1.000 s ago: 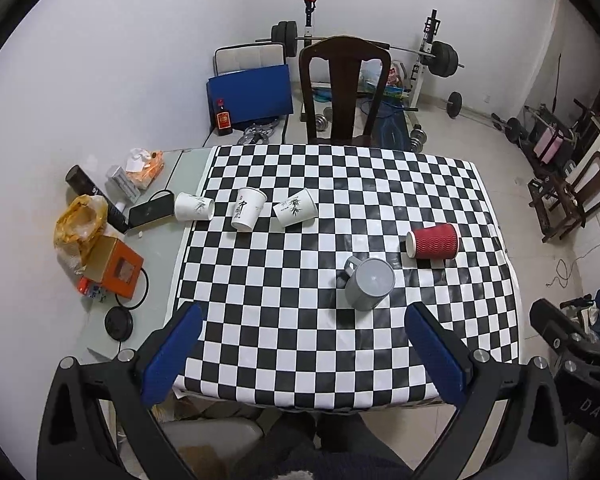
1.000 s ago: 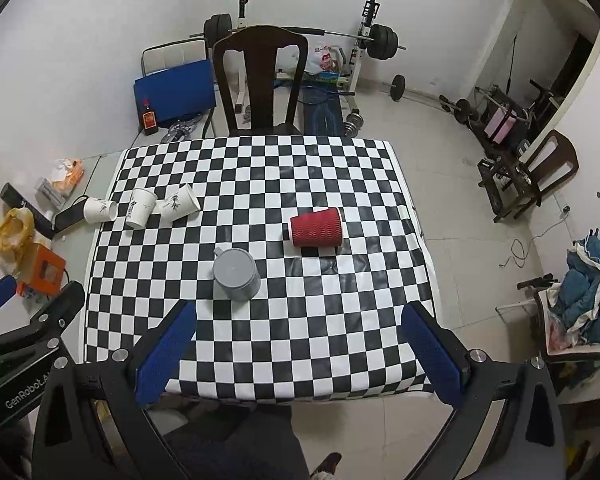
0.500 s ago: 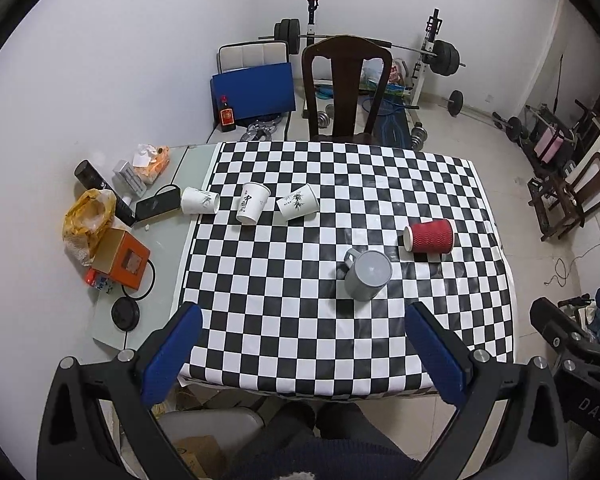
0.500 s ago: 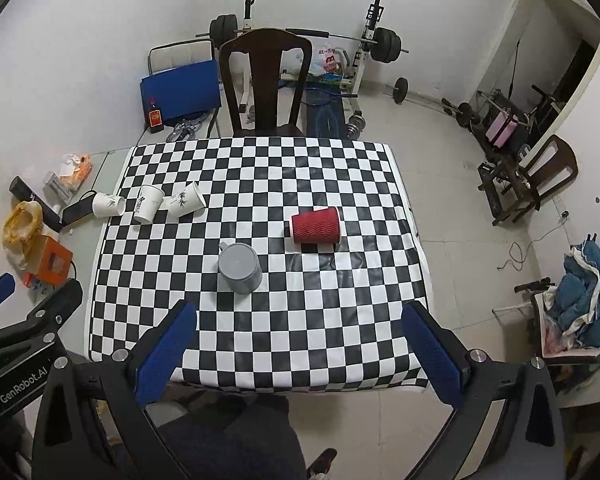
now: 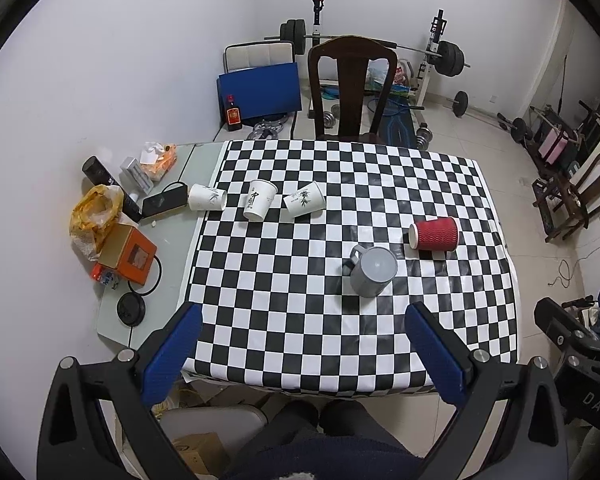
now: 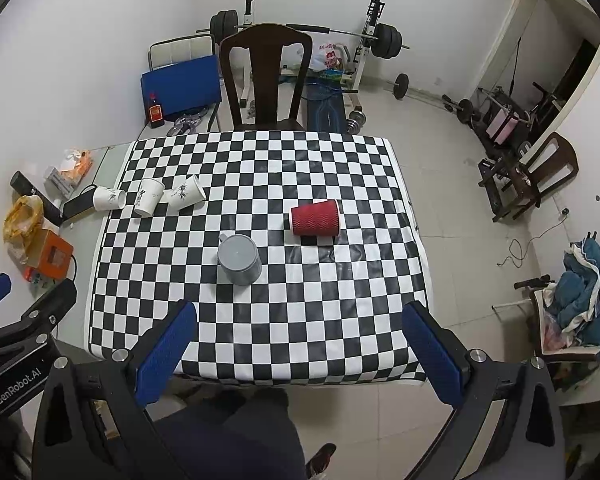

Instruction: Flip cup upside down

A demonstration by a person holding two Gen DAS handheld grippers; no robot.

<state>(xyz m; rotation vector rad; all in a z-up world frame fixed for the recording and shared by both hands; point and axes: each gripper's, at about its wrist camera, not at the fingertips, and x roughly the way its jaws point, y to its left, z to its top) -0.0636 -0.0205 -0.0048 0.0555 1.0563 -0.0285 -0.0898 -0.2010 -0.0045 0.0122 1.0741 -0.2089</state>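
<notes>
A grey mug (image 5: 372, 271) stands upside down on the checkered table (image 5: 300, 320), handle to its left; it also shows in the right wrist view (image 6: 239, 259). A red ribbed paper cup (image 5: 435, 233) lies on its side to its right, also in the right wrist view (image 6: 315, 218). Three white paper cups (image 5: 260, 200) lie tipped at the table's left, also in the right wrist view (image 6: 148, 197). My left gripper (image 5: 305, 344) and right gripper (image 6: 300, 344) are both open and empty, held high above the table's near edge.
A dark wooden chair (image 5: 350, 88) stands at the table's far side. A side surface at the left holds an orange box (image 5: 128, 255), a yellow bag (image 5: 94, 216), a black puck (image 5: 131, 309) and a phone. Weights and a barbell rack (image 6: 360, 52) stand behind.
Both grippers have drawn back and up from the table, so the table looks smaller and farther. The cups and mug have not moved.
</notes>
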